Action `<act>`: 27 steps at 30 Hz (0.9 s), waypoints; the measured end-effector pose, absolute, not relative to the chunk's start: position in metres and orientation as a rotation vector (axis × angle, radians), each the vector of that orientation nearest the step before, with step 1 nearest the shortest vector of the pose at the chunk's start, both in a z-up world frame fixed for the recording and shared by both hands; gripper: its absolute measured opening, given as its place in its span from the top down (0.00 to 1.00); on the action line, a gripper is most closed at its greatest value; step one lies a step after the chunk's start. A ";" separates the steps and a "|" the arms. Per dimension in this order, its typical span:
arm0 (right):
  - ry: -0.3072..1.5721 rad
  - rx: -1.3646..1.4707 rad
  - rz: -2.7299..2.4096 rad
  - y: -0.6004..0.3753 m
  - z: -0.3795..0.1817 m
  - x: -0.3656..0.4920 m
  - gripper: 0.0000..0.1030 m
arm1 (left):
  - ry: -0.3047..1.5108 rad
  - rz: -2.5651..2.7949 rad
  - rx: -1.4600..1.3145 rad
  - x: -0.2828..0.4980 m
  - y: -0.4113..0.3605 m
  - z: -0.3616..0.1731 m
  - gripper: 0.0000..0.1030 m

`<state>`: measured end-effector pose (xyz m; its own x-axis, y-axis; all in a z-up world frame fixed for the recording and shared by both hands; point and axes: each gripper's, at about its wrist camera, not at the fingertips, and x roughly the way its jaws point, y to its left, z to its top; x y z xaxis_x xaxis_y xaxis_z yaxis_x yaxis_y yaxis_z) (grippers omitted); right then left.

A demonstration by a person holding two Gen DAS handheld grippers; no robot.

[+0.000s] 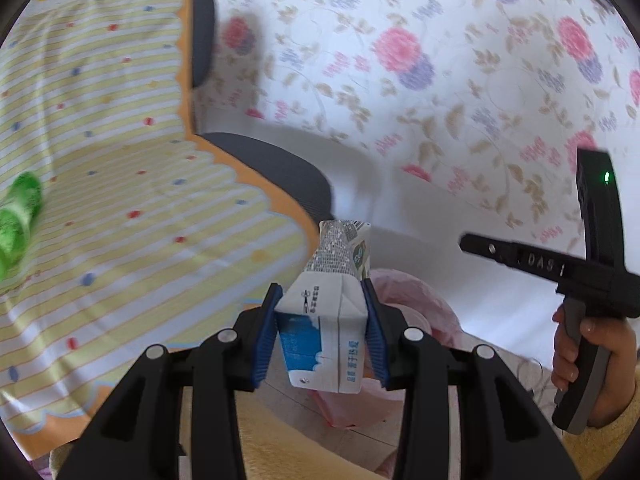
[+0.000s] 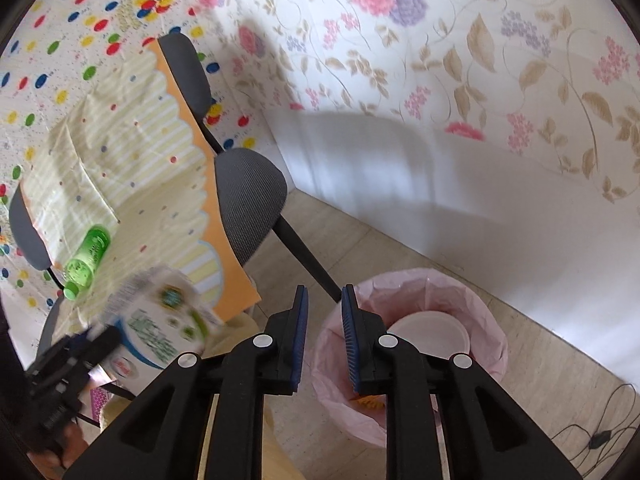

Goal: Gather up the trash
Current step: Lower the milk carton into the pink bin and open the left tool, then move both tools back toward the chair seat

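My left gripper (image 1: 322, 330) is shut on a white and blue milk carton (image 1: 328, 320) and holds it in the air beside the chairs. The carton also shows blurred in the right wrist view (image 2: 160, 328), at the lower left. A bin with a pink bag (image 2: 408, 356) stands on the floor; it shows behind the carton in the left wrist view (image 1: 412, 304). A white lid or plate (image 2: 428, 340) lies inside it. My right gripper (image 2: 323, 336) is open and empty, above the bin's left rim. A green plastic bottle (image 2: 86, 258) lies on the cloth-covered chairs.
Grey chairs (image 2: 248, 200) draped with a striped dotted cloth (image 1: 120, 200) stand at the left. A flowered wall (image 2: 440, 60) runs behind. A black cable (image 2: 600, 436) lies on the tile floor at the lower right.
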<state>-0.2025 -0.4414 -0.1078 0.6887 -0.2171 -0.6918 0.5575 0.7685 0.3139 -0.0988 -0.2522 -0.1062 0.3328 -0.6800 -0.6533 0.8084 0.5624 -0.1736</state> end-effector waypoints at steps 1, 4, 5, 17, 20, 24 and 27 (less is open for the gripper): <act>0.674 0.543 -0.460 -0.443 -0.105 -0.206 0.81 | 0.753 -0.995 0.210 -0.101 -0.259 -0.107 0.63; 0.648 0.545 -0.480 -0.449 -0.098 -0.217 0.78 | 0.758 -1.039 0.257 -0.110 -0.287 -0.111 0.63; 0.639 0.547 -0.489 -0.451 -0.097 -0.221 0.77 | 0.758 -1.052 0.268 -0.112 -0.295 -0.111 0.63; 0.618 0.579 -0.569 -0.477 -0.104 -0.250 0.70 | 0.777 -1.101 0.356 -0.119 -0.352 -0.123 0.29; 0.629 0.583 -0.557 -0.476 -0.107 -0.244 0.70 | 0.796 -1.056 0.322 -0.108 -0.336 -0.125 0.29; 0.639 0.577 -0.522 -0.466 -0.108 -0.231 0.70 | 0.796 -0.956 0.289 -0.093 -0.298 -0.127 0.29; 0.643 0.563 -0.484 -0.453 -0.103 -0.218 0.70 | 0.793 -0.897 0.257 -0.083 -0.270 -0.123 0.29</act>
<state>-0.2180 -0.4535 -0.1030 0.7010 -0.2431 -0.6704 0.5769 0.7460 0.3328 -0.0828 -0.2699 -0.1230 0.3688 -0.5992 -0.7106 0.7786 0.6168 -0.1159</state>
